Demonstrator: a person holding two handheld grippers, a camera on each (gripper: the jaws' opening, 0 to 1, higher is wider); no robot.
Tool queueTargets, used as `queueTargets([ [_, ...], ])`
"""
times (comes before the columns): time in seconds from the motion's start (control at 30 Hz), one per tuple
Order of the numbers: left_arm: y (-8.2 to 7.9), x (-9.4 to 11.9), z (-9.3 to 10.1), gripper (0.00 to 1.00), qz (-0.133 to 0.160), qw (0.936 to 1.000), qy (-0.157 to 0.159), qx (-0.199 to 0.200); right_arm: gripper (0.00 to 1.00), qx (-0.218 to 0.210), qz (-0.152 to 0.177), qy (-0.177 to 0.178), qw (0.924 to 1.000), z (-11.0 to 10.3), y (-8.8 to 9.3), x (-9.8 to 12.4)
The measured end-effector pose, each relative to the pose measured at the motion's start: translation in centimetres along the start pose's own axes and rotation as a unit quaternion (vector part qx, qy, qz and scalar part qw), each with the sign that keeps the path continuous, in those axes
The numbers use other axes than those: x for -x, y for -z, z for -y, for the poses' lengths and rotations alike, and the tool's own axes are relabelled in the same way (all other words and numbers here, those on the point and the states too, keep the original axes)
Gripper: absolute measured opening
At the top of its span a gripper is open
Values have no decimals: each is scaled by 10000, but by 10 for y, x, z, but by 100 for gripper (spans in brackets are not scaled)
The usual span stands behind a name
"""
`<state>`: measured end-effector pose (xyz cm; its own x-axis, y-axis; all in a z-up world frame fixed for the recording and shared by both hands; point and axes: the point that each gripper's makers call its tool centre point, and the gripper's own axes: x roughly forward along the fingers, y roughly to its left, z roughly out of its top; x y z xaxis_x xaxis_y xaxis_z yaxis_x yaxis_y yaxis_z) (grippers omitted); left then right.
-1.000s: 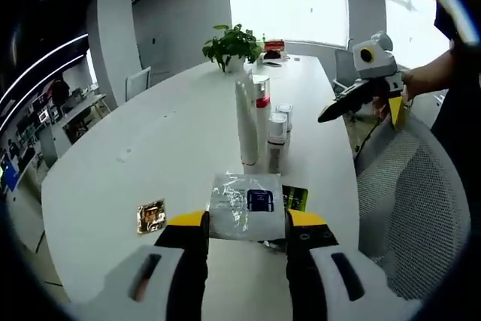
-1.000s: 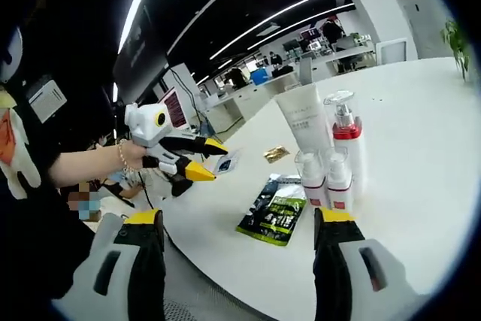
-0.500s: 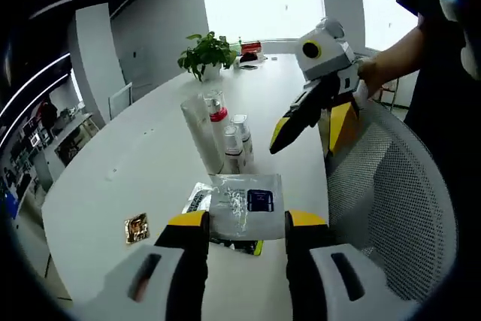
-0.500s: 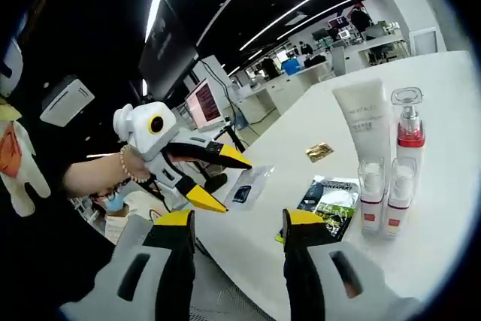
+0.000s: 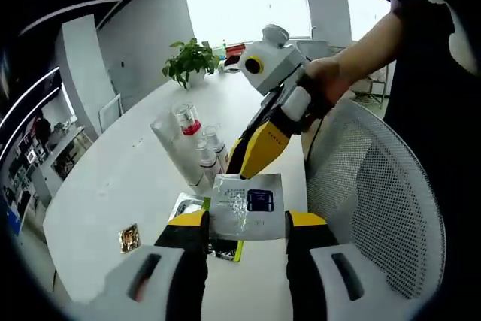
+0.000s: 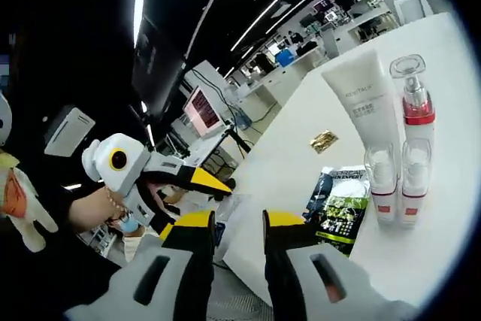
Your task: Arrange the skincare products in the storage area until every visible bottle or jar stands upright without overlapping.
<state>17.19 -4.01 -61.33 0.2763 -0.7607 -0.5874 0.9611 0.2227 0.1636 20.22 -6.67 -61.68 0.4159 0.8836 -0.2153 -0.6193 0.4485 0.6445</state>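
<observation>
My left gripper point(image 5: 246, 219) is shut on a clear sachet with a dark blue label point(image 5: 248, 201), held up over the table's near edge. My right gripper point(image 5: 239, 169) comes in from the right, its yellow tips at the sachet's top left corner. In the right gripper view the right gripper point(image 6: 239, 219) stands open with a narrow gap, the sachet point(image 6: 225, 212) just ahead of it beside the left gripper point(image 6: 203, 189). On the white table point(image 6: 301, 155) stand a white tube point(image 6: 364, 107), a red-banded pump bottle point(image 6: 415, 103) and two small bottles point(image 6: 382, 182).
A green and black sachet point(image 6: 342, 201) lies flat in front of the bottles, and a small gold sachet point(image 6: 325, 140) farther in. A potted plant point(image 5: 192, 58) stands at the table's far end. A grey mesh chair point(image 5: 368, 208) is beside the table edge.
My right gripper has come in close to the sachet held by the left, and its jaws have narrowed a lot. The left gripper keeps its hold.
</observation>
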Motion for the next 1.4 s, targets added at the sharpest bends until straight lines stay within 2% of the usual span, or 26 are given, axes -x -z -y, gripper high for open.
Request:
queueTargets([
  [0.23, -8, 0, 0, 38, 34, 10000, 8, -4, 8, -369, 13, -224, 9991, -8, 3, -2],
  [0.33, -6, 0, 0, 38, 11, 10000, -6, 15, 3, -667, 215, -391, 9968, -13, -3, -1],
  [0.37, -6, 0, -1, 38, 37, 10000, -39, 77, 2, -839, 272, -452, 9951, -16, -5, -1],
  [0.43, -7, 0, -1, 38, 80, 9998, -72, 179, 1, -831, 245, -338, 9957, -10, -3, -1],
  [0.47, -9, -1, -3, 34, 158, 9994, -120, 283, 1, -807, 247, -360, 9958, -10, -3, -1],
  [0.5, -7, -1, -5, 34, 175, 9983, -152, 533, 1, -820, 254, -344, 9957, -10, -3, -1],
  [0.53, -11, -2, -7, 37, 302, 9976, -189, 589, 1, -839, 346, -334, 9953, -9, -5, 0],
  [0.6, -12, 1, -15, 46, 518, 9943, -316, 875, 1, -965, 438, -249, 9941, -6, -7, 0],
  [0.7, -8, 6, -29, 50, 745, 9874, -556, 1280, 1, -1232, 742, -261, 9893, -5, -16, 3],
  [0.77, -8, 10, -34, 53, 945, 9783, -709, 1704, 1, -1394, 959, -258, 9853, -4, -23, 5],
  [0.8, -8, 12, -36, 54, 1045, 9723, -786, 1938, 1, -1489, 1087, -262, 9825, -4, -26, 7],
  [0.87, -11, 15, -38, 56, 1354, 9553, -852, 2484, 1, -1740, 1456, -344, 9733, -6, -36, 10],
  [0.9, -12, 17, -38, 55, 1543, 9438, -837, 2801, 1, -1852, 1665, -374, 9678, -7, -41, 12],
  [0.93, -16, 15, -34, 54, 1649, 9365, -833, 2980, 1, -1957, 1798, -377, 9633, -7, -44, 14],
  [0.97, -20, 15, -30, 51, 1827, 9228, -736, 3310, 1, -2043, 1969, -404, 9580, -10, -48, 15],
  [1.03, -24, 16, -29, 49, 2073, 9051, -699, 3646, 1, -2261, 2269, -470, 9461, -11, -55, 18],
  [1.07, -27, 18, -28, 48, 2252, 8911, -631, 3888, 1, -2319, 2346, -507, 9427, -12, -57, 18],
  [1.1, -29, 18, -27, 46, 2376, 8816, -613, 4032, 1, -2327, 2434, -547, 9400, -12, -60, 19],
  [1.13, -35, 19, -26, 45, 2591, 8653, -553, 4256, 1, -2312, 2556, -573, 9370, -14, -62, 19],
  [1.17, -38, 19, -25, 43, 2708, 8547, -488, 4401, 1, -2304, 2613, -583, 9355, -16, -64, 19],
  [1.2, -44, 19, -23, 41, 2880, 8371, -410, 4632, 1, -2351, 2726, -650, 9307, -19, -67, 18],
  [1.23, -45, 19, -23, 38, 2955, 8299, -392, 4717, 1, -2391, 2816, -701, 9266, -21, -69, 18],
  [1.27, -48, 20, -25, 34, 3120, 8152, -368, 4866, 1, -2441, 2889, -748, 9227, -24, -70, 17],
  [1.3, -49, 21, -26, 31, 3218, 8057, -362, 4959, 1, -2437, 2933, -747, 9214, -26, -71, 17],
  [1.33, -50, 21, -26, 26, 3322, 7930, -333, 5095, 1, -2412, 2991, -747, 9202, -29, -71, 15],
  [1.4, -52, 21, -26, 20, 3440, 7778, -271, 5253, 1, -2371, 3023, -758, 9201, -32, -70, 14],
])
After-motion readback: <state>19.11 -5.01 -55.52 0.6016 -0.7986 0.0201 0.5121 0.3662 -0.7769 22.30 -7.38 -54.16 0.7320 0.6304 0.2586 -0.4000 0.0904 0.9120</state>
